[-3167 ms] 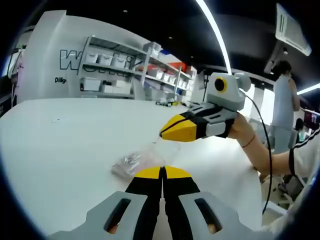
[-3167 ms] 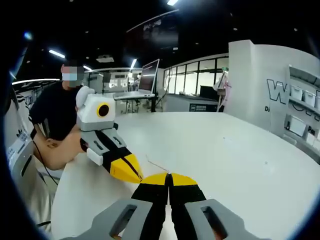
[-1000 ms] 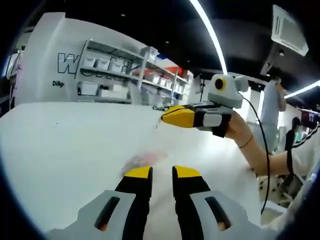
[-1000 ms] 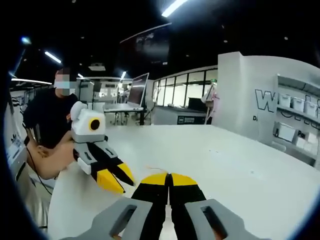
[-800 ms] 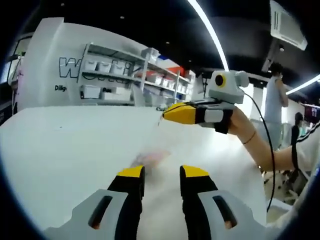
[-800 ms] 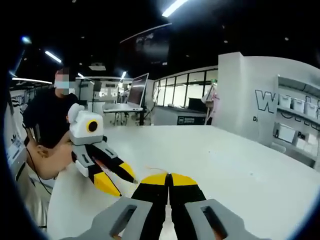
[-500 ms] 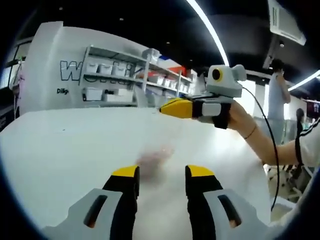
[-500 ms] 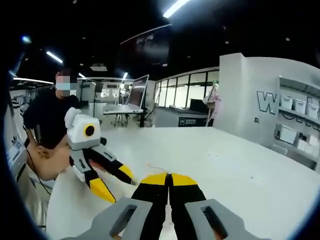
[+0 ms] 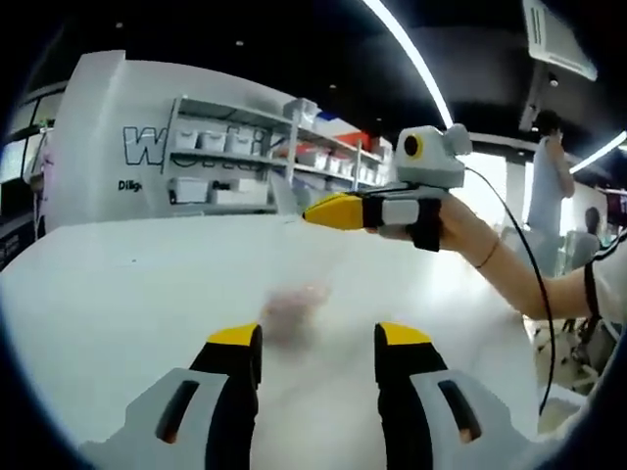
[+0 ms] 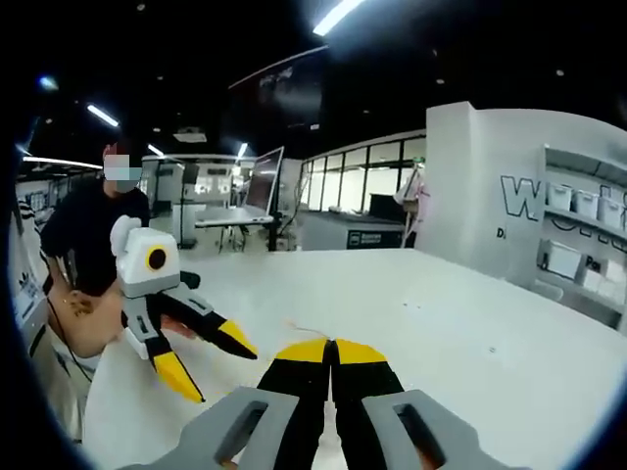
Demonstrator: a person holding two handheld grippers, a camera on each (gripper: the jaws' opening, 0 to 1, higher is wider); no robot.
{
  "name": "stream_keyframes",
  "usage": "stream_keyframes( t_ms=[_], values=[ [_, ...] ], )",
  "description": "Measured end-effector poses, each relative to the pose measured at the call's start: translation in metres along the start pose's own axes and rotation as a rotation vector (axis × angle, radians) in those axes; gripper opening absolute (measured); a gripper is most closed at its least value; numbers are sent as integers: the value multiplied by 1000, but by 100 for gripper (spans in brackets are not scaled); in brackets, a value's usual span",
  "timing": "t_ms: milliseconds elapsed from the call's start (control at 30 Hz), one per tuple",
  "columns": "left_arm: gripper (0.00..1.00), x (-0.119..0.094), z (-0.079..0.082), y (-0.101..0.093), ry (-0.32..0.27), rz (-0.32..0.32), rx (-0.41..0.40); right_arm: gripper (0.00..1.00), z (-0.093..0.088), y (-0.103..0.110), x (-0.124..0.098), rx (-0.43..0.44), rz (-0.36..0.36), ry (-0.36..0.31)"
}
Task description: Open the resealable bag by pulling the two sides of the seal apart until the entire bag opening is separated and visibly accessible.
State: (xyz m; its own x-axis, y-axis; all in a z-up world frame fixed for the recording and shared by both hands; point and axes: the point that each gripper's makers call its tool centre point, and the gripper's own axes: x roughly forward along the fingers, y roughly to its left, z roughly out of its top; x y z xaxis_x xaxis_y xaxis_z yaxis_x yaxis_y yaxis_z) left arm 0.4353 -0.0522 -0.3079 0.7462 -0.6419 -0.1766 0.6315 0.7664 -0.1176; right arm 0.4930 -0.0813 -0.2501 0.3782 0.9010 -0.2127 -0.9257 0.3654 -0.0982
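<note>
Bag first: the small clear resealable plastic bag shows as a pinkish blur at the centre of the left gripper view, apparently hanging above the white bench from the right gripper, which sits just above centre with its yellow-tipped jaws pressed together, probably pinching one side of the seal. The left gripper, at the bottom of its own view, is spread wide and touches nothing; in the right gripper view it sits at lower left, apart from the right gripper at bottom centre, whose jaws meet on a thin clear edge.
</note>
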Motion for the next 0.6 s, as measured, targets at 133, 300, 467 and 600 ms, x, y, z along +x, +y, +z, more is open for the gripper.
stream_keyframes(
  t_ms=[133, 300, 467, 600],
  values=[
    [48, -1, 1, 2, -3, 10, 1, 0, 0, -6, 1, 4, -7, -2],
    [50, -1, 2, 4, -10, 23, 8, 0, 0, -15, 4, 7, -11, 0],
    [51, -2, 2, 5, -10, 33, 17, 0, 0, -25, 8, 9, -16, 3],
    [51, -2, 1, 6, -7, 35, 16, 0, 0, -29, 11, 9, -22, 0]
  ],
)
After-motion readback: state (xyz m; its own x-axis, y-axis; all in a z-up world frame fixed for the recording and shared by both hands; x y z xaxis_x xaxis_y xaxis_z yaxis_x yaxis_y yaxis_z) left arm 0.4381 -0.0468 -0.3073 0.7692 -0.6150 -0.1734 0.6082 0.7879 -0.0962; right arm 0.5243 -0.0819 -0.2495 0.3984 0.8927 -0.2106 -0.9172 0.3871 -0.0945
